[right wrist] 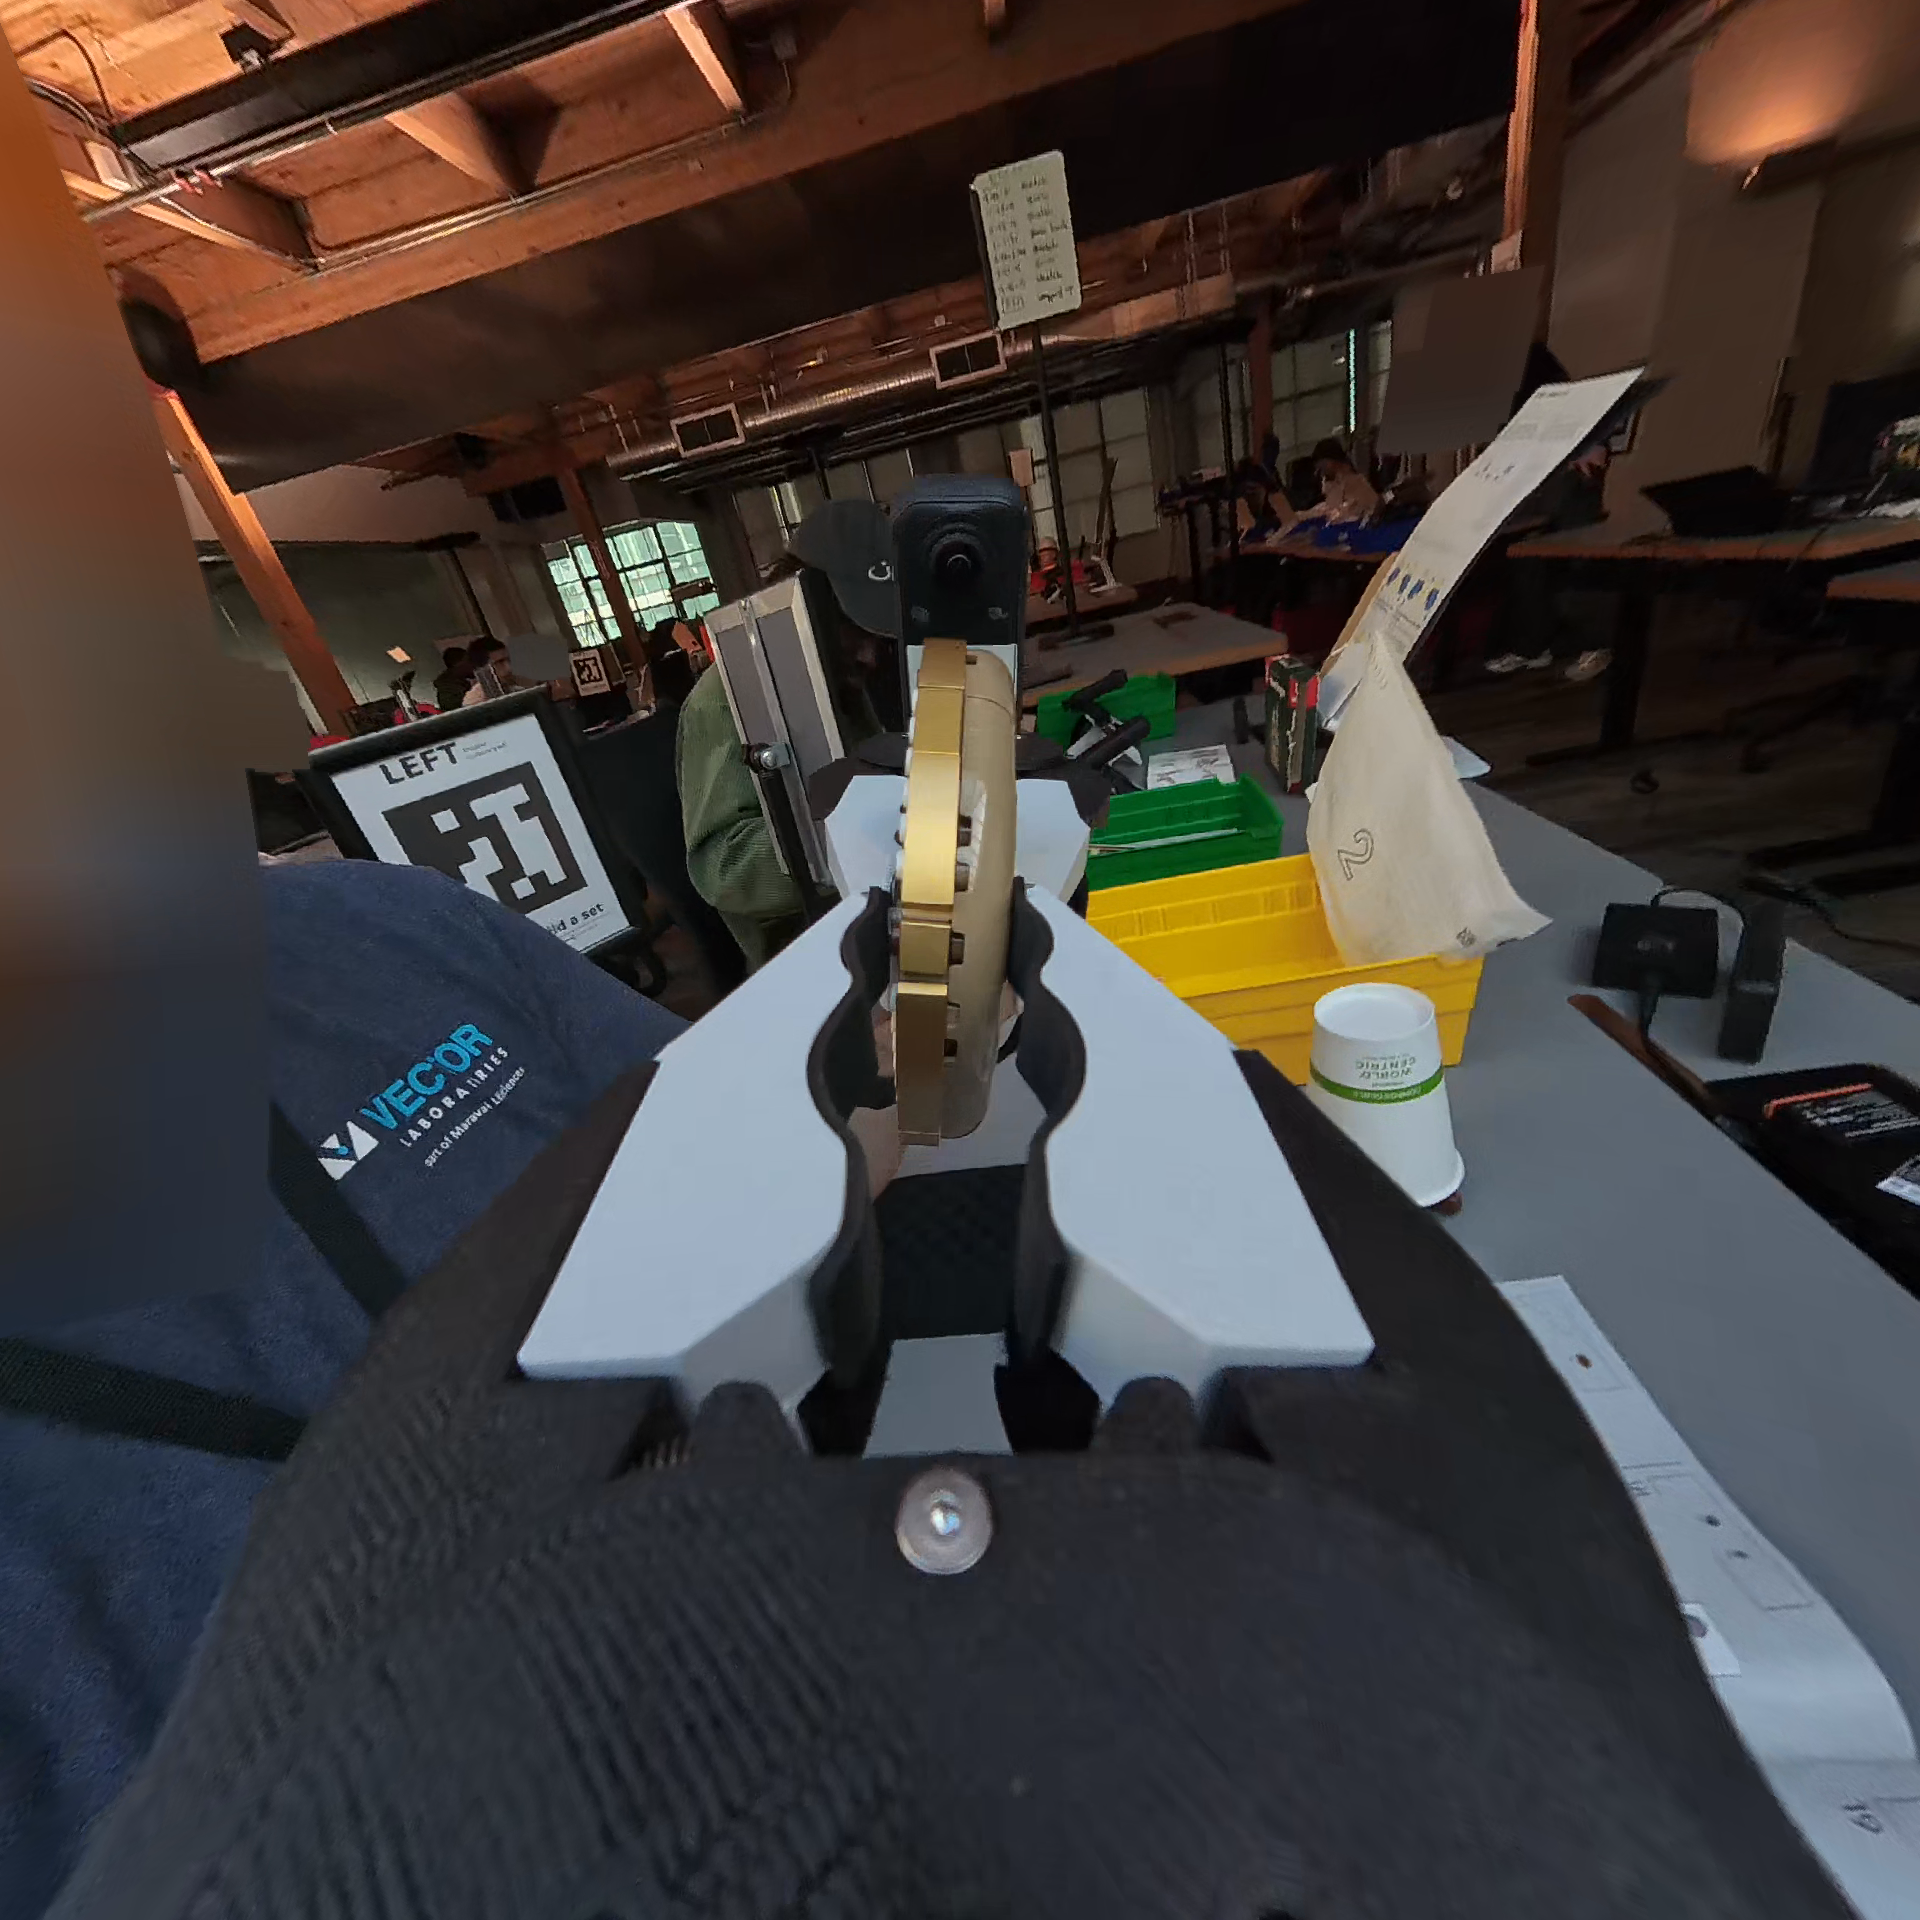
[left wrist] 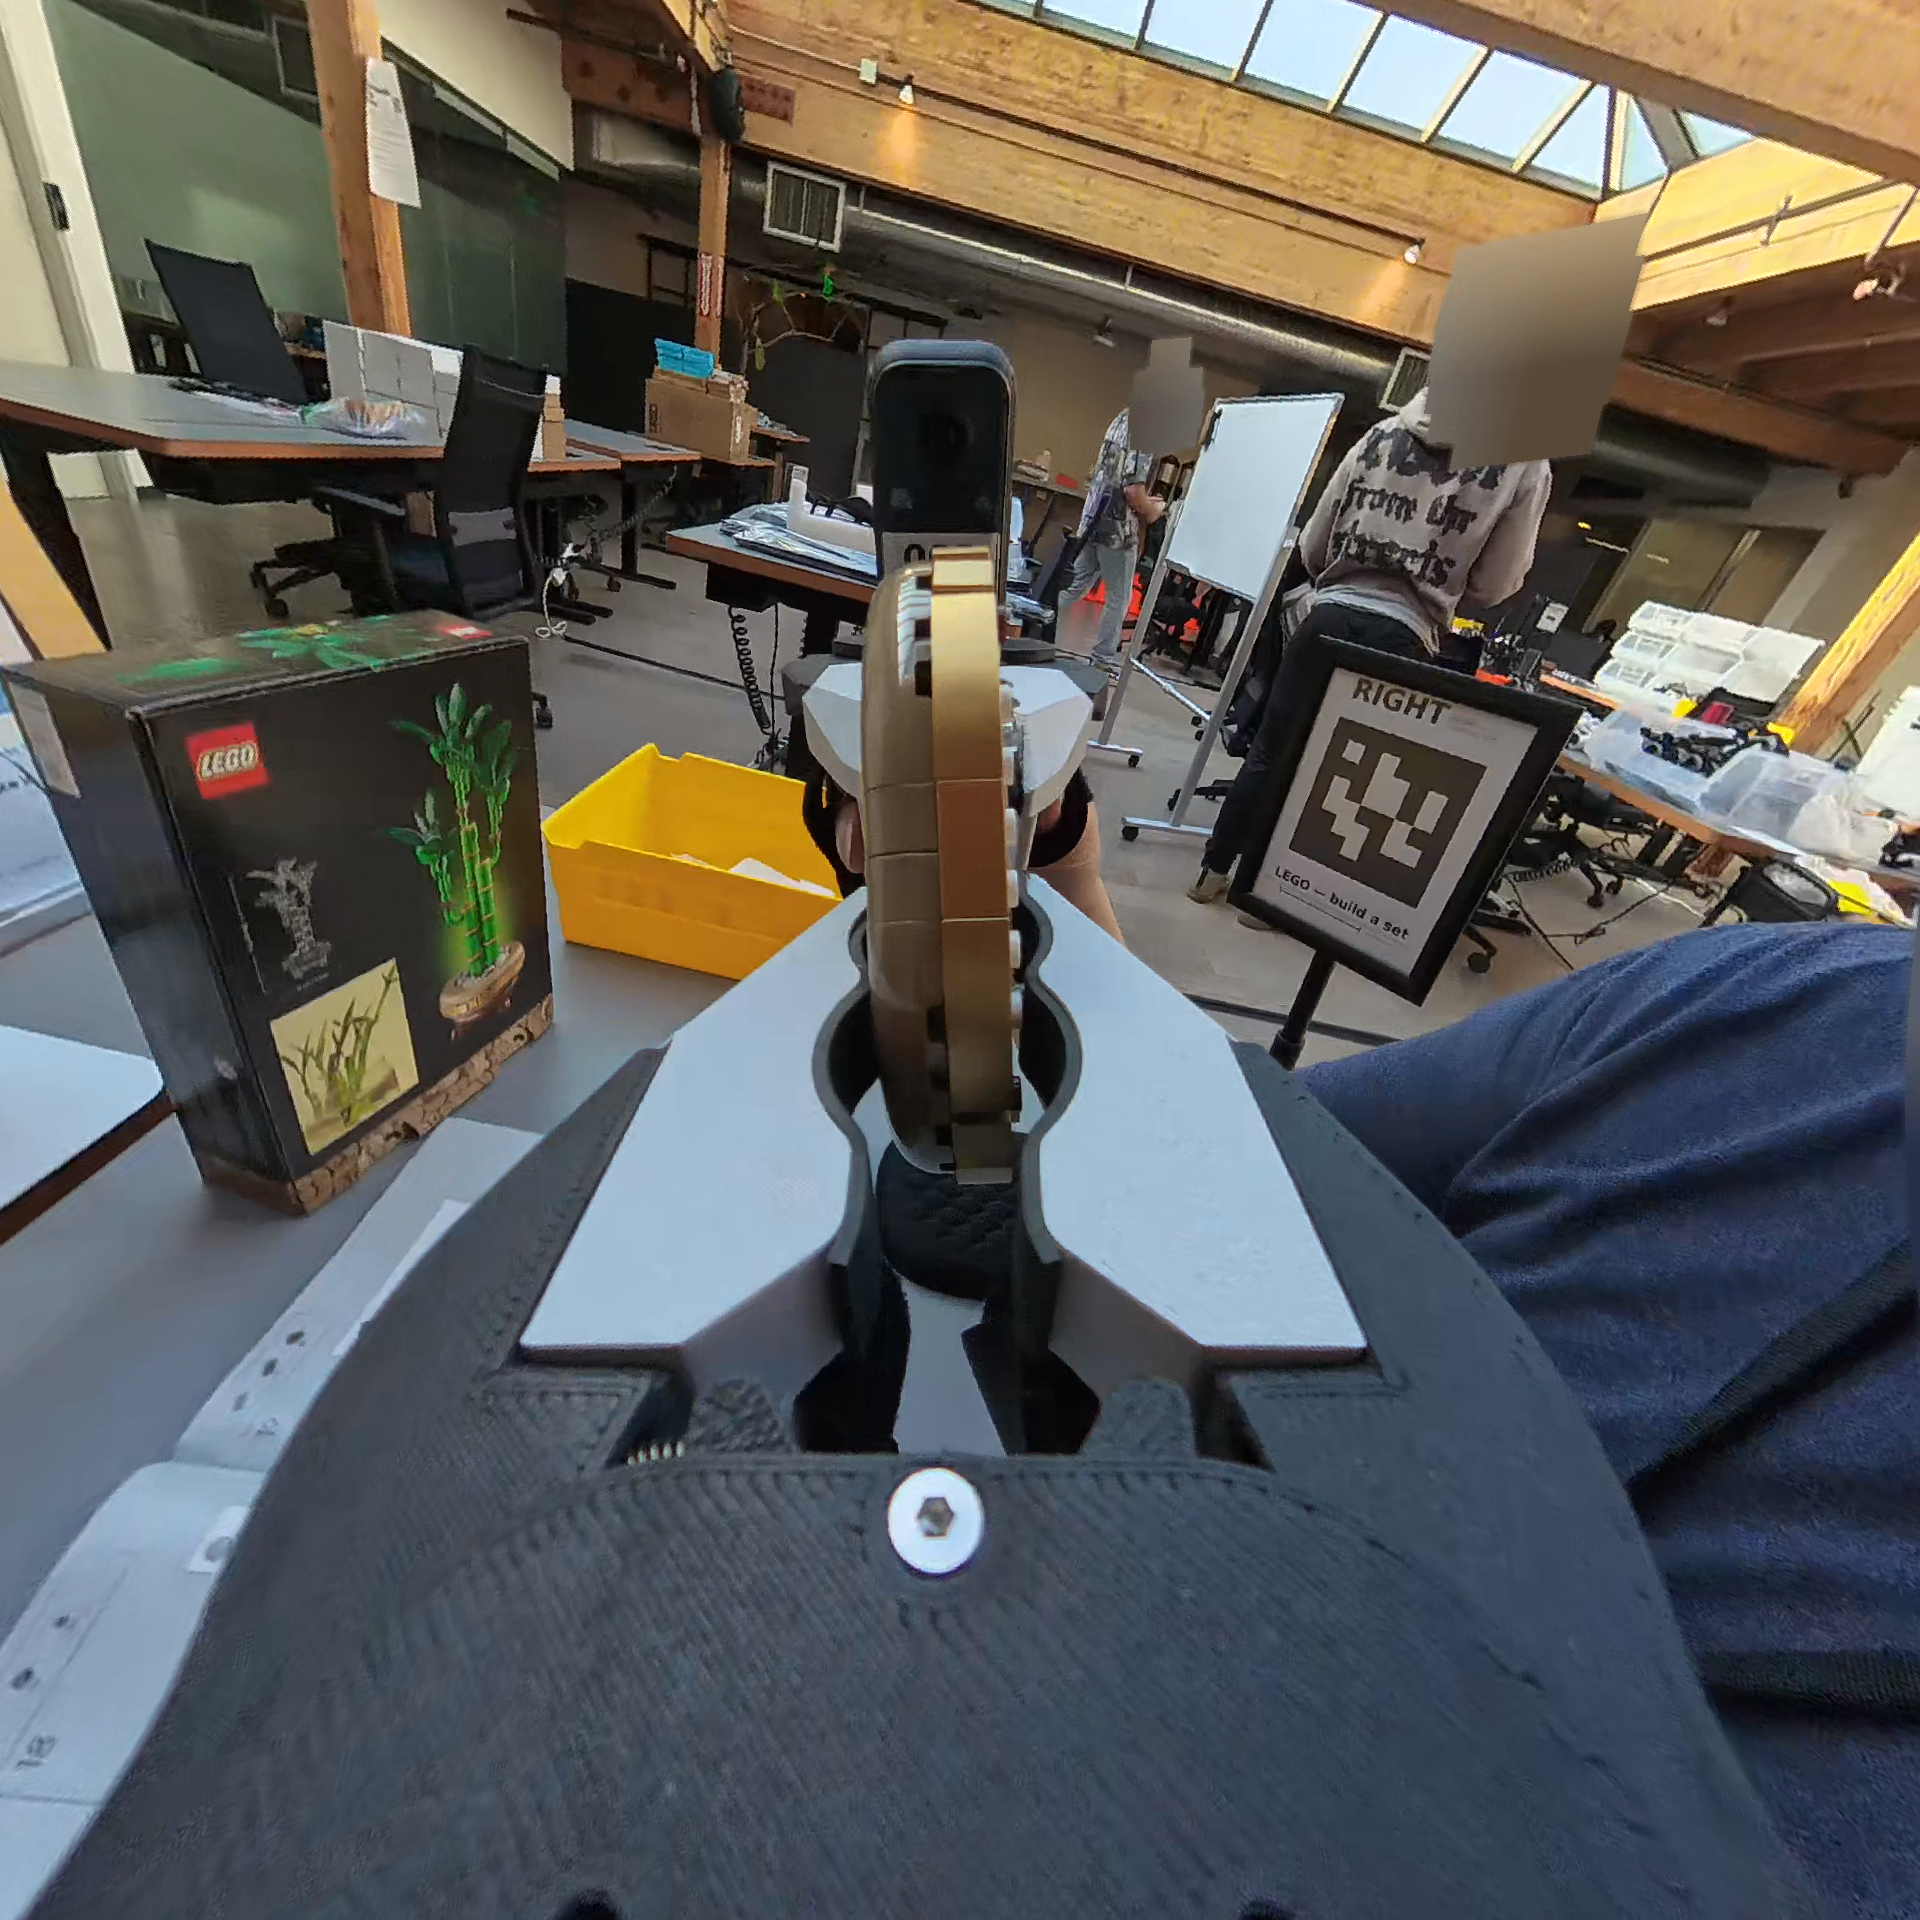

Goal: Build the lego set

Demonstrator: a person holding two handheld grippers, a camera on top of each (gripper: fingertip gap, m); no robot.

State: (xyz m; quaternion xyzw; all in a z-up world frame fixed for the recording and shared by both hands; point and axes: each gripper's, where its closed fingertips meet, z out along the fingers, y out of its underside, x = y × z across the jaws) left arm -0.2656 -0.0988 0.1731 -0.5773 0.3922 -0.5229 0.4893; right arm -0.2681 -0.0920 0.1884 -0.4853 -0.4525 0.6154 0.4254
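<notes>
Here the left gripper (left wrist: 940, 997) is closed on a gold lego assembly (left wrist: 940, 831), a curved, disc-like piece held edge-on and upright between its grey fingers (left wrist: 727, 1143), well above the table. From the far side the right gripper (right wrist: 951, 997) pinches the same gold lego assembly (right wrist: 951, 883), so the two grippers face each other with the piece between them; each wrist view shows the other gripper's pale body and its black camera just behind the gold rim. Studs run along one edge of the piece. To one side of the grippers is the person's dark blue sleeve (left wrist: 1662, 1247). On the grey table (left wrist: 125, 1299), in the left wrist view, a black lego box (left wrist: 312, 894) with a green bamboo plant pictured on it stands upright, and a yellow bin (left wrist: 665, 862) sits just beyond it. In the right wrist view a yellow bin (right wrist: 1247, 956) holds a cream paper bag (right wrist: 1392, 831) leaning upright, a green bin (right wrist: 1184, 821) lies behind it, and a white paper cup (right wrist: 1382, 1091) stands upside down just in front. Framed marker signs (left wrist: 1392, 810) stand farther off on stands.
</notes>
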